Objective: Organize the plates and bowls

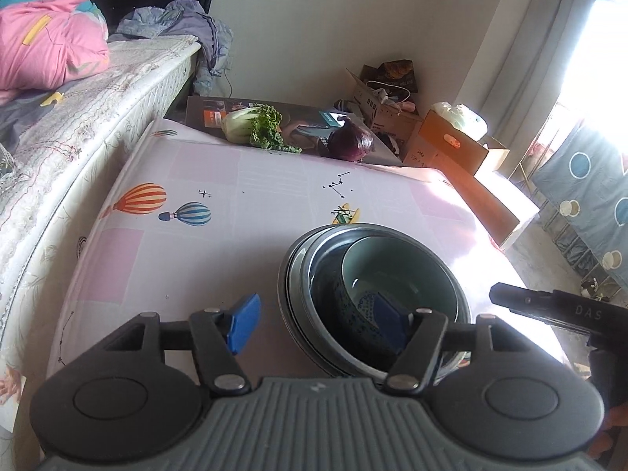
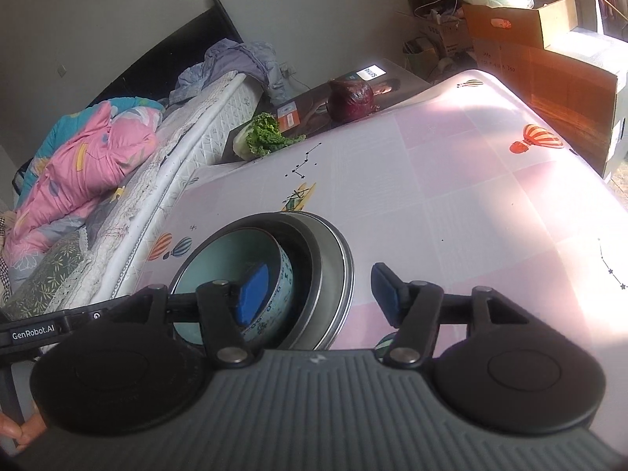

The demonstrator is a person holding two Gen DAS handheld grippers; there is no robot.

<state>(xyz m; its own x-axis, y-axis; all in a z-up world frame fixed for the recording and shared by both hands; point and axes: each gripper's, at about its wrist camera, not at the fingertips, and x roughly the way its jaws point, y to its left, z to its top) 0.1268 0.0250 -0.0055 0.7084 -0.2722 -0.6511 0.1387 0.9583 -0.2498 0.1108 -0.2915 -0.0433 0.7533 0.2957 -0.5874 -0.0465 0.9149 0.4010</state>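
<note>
A stack of dark grey plates and bowls point(image 1: 302, 274) point(image 2: 333, 259) stands on the table point(image 1: 235, 235) point(image 2: 451, 196), which has a pink balloon-print cloth. A pale teal bowl point(image 1: 392, 271) point(image 2: 223, 259) with a blue-patterned outside sits tilted in the top of the stack. My left gripper point(image 1: 318, 325) is open and straddles the stack's left rim, one blue pad over the teal bowl and the other outside; neither presses. My right gripper point(image 2: 320, 294) is open astride the right rim in the same way. Each gripper's body shows at the edge of the other view.
A leafy green cabbage point(image 1: 251, 125) point(image 2: 259, 137) and a purple cabbage point(image 1: 351, 143) point(image 2: 351, 100) lie on a flat box at the table's far end. A bed with pink bedding point(image 1: 47, 47) runs along the left. Cardboard boxes point(image 1: 451, 145) point(image 2: 541, 51) stand beyond on the right.
</note>
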